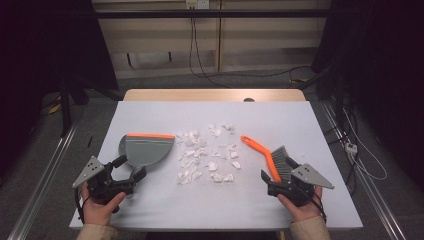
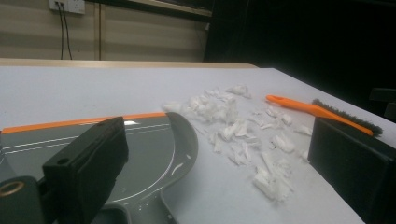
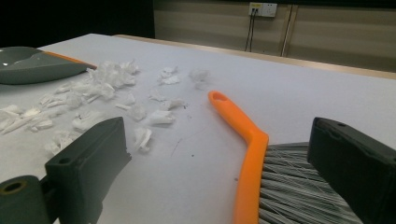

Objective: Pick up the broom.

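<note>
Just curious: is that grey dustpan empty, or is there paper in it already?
Empty: the dustpan shows bare grey inside; the paper scraps lie beside it.

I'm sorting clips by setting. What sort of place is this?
Probably a lab or recording room, not a home: metal rails flank the white table, loose cables trail over grey floor, and the surroundings are dark.

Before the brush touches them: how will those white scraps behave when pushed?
The scraps look like small crumpled paper bits, so probably very light and apt to scatter rather than slide together. They lie loose on the white table cover, and the brush bristles may flick some aside.
</note>
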`<action>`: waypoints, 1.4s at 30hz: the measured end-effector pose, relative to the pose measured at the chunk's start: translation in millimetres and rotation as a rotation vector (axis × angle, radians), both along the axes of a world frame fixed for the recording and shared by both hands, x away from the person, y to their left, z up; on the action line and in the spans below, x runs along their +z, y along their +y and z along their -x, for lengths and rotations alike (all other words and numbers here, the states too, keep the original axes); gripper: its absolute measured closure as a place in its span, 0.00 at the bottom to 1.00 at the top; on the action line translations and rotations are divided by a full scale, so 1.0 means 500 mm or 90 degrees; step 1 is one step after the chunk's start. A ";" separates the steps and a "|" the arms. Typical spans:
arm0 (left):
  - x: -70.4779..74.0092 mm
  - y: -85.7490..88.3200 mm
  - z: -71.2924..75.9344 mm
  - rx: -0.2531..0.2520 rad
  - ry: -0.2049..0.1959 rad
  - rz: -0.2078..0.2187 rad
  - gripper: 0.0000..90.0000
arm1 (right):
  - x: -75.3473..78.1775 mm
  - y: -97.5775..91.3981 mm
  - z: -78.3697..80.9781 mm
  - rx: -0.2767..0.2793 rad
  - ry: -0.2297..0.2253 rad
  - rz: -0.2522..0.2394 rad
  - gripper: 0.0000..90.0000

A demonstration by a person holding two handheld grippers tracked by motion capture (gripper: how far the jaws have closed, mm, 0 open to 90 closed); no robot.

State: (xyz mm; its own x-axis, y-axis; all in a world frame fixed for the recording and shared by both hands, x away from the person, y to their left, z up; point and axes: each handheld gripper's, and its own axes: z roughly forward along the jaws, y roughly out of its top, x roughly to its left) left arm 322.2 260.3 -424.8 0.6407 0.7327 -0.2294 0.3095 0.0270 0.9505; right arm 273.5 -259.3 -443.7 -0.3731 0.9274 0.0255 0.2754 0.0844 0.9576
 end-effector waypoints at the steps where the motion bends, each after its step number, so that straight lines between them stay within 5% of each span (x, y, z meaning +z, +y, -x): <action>1: 0.000 -0.001 0.000 -0.003 0.000 0.000 0.05 | 0.000 -0.001 0.000 0.000 0.003 0.000 0.05; 14: 0.001 -0.012 -0.003 -0.012 -0.009 -0.004 0.05 | 0.008 -0.009 -0.036 -0.005 0.013 0.011 0.05; 29: 0.003 -0.015 -0.002 -0.016 -0.015 -0.008 0.05 | 0.017 -0.018 -0.137 0.011 0.102 0.057 0.12; 34: 0.001 -0.017 -0.004 -0.020 -0.015 -0.012 0.05 | 0.010 -0.021 -0.169 0.032 0.136 0.073 0.30; 42: 0.000 -0.019 -0.006 -0.025 -0.013 -0.013 0.05 | -0.002 -0.021 -0.217 0.035 0.185 0.119 0.45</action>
